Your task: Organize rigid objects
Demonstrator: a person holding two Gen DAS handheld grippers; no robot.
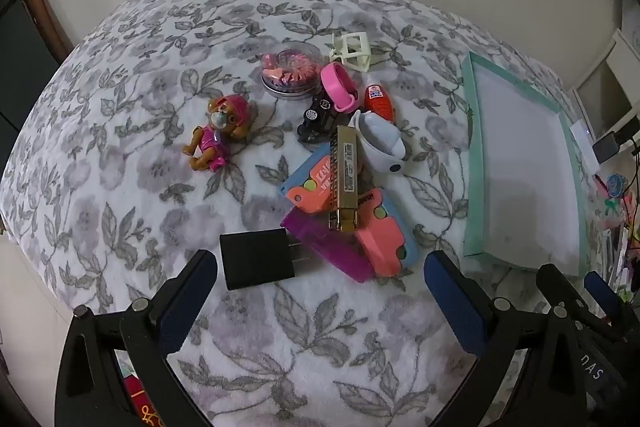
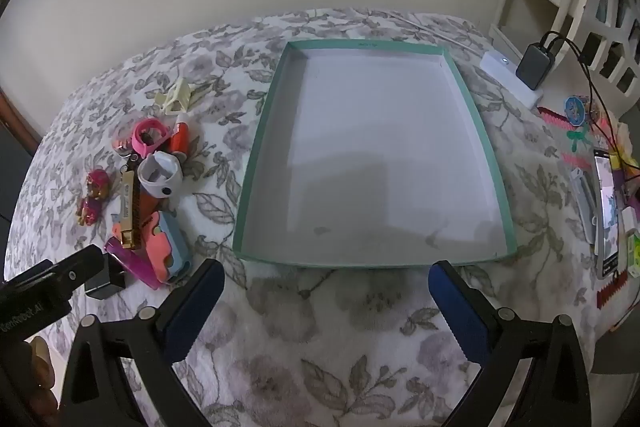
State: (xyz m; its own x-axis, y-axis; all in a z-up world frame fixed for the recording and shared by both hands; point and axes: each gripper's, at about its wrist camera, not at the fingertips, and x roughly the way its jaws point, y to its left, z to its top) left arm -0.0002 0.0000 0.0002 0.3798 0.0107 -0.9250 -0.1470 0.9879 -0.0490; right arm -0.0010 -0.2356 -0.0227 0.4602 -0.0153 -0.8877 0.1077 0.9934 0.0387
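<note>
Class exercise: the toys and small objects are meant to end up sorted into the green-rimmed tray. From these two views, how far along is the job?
Nothing looks done: the tray holds nothing. Nothing is in hand either; the left gripper and right gripper are both open. All of it is left: the black plug, harmonica, dog figure, pink ring and the rest lie piled on the floral blanket.

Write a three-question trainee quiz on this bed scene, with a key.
1. True or false: the green tray already holds toys.
2. Which lies nearest the left claw? A) black plug B) dog figure C) round tin
3. Fill in: both claws, the right claw included, are ___.

Key: 1 false; 2 A; 3 open.
</note>
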